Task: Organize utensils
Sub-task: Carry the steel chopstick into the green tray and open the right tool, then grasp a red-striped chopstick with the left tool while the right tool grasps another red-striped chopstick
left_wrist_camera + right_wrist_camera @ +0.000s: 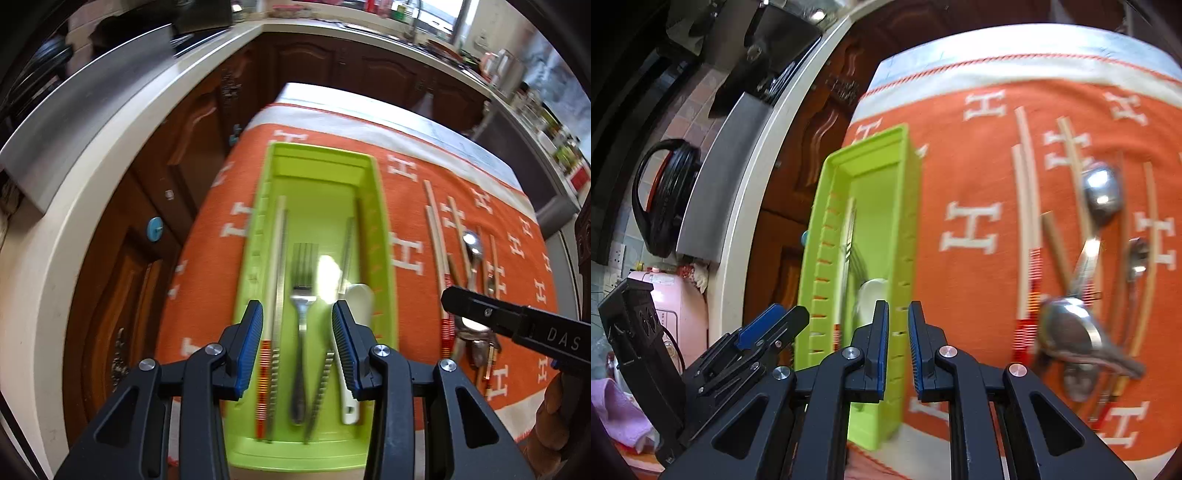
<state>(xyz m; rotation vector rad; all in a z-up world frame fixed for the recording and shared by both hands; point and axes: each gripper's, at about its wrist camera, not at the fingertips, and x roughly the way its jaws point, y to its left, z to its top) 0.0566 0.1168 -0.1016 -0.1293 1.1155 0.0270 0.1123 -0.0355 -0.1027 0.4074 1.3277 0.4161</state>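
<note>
Fingers (255, 332) apart above fork-filled tray (384, 236)

Left gripper (297, 321) agape, right gripper (898, 321) narrow.

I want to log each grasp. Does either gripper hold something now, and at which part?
Nothing is held. The left gripper is open above the green tray; the right gripper has only a small empty gap.

Dark wooden cabinets (207, 122) under pale countertop (122, 155), bright window (439, 14)
</note>
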